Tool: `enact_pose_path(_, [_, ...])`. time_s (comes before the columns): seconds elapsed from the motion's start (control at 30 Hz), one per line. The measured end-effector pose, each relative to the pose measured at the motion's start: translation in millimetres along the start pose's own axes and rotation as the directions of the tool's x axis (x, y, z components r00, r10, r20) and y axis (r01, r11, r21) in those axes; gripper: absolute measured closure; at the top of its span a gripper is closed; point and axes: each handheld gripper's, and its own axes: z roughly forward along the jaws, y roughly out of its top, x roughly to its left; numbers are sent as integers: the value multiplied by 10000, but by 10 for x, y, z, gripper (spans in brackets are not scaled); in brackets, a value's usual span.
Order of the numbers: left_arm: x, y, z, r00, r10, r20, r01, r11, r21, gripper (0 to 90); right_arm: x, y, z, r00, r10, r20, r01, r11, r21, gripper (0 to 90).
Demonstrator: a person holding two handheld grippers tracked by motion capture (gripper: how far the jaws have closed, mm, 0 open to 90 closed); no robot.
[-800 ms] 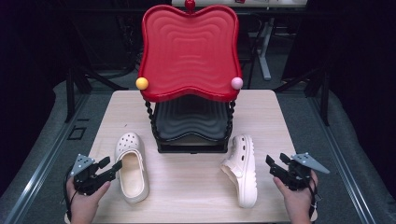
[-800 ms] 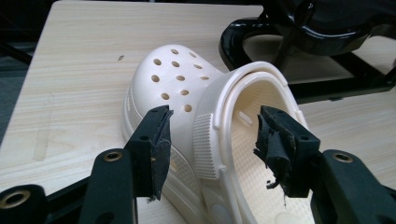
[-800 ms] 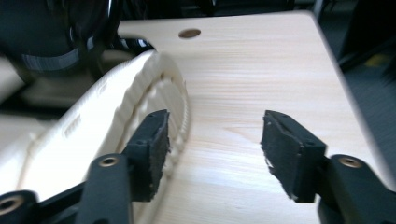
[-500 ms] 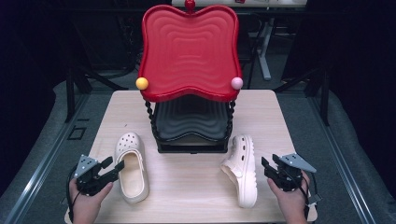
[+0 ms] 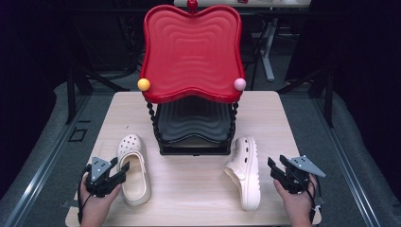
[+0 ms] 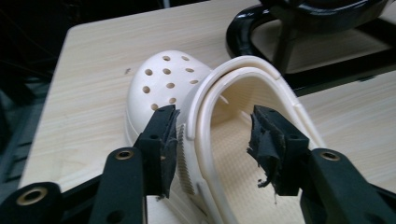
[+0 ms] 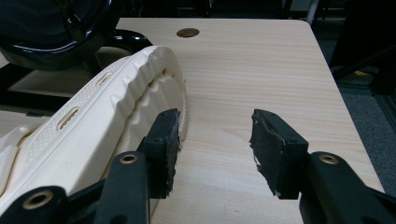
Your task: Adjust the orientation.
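Down at the near edge of the wooden table (image 5: 198, 189), two cream clogs lie either side of a two-tier stand. That stand has a red wavy tray (image 5: 190, 52) on top and a black wavy tray (image 5: 194, 124) beneath it, and both trays look bare as far as their surfaces show. A yellow ball (image 5: 143, 84) and a pink ball (image 5: 239, 84) sit at the red tray's front corners.

The left clog (image 5: 134, 168) rests upright on its sole, its holed toe toward the stand. The left gripper (image 5: 119, 169) has its jaws spread wide: in the left gripper view one pad (image 6: 163, 140) sits against or just beside the clog's outer side wall and the other hangs inside the opening, so the wall lies between them without being pinched.

The right clog (image 5: 245, 170) lies tipped on its side, ridged sole facing the right gripper (image 5: 276, 168). Those jaws also stand wide apart with only table between them, one pad just beside the sole's edge.
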Motion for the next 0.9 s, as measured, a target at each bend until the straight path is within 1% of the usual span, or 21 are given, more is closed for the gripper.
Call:
enact_pose_path(0.1, [-10,4,44,9995,184,-248,-182,9998,62,559,-16,2,-1,9999,130,47,-130,9999,-42,512])
enact_pose_path(0.17, [5,0,68,9992,111,-397,-104,9998,195,598,-22,3,-8,9999,130,96,-129,9999,-79,513])
enact_pose_path(0.27, [16,-17,109,9983,43,-581,-18,9991,430,627,-25,1,-7,9999,145,53,-145,9999,-45,514])
enact_pose_path(0.33, [7,-22,141,9975,149,-686,-108,9981,599,640,-24,-2,3,9998,195,12,-195,9998,-43,515])
enact_pose_path(0.43, [-11,-17,162,9957,339,-858,-278,9971,712,680,-26,-1,11,9999,165,30,-165,9999,-16,515])
enact_pose_path(0.57, [-12,-5,150,9958,273,-869,-213,9974,688,718,-13,5,9,9999,132,-2,-132,9999,-21,515])
enact_pose_path(0.63, [-12,4,136,9963,252,-826,-192,9972,716,730,-2,6,6,10000,47,61,-47,10000,-40,515])
enact_pose_path(0.73, [-25,12,117,9968,246,-761,-187,9969,768,734,17,12,-5,10000,-91,39,91,9998,-167,517])
enact_pose_path(0.77, [-33,15,110,9967,302,-750,-243,9966,783,735,24,16,-14,9999,-139,38,140,9998,-159,523])
enact_pose_path(0.9, [-66,23,82,9977,283,-612,-238,9970,741,735,70,35,-40,9993,-346,-130,344,9992,-205,550])
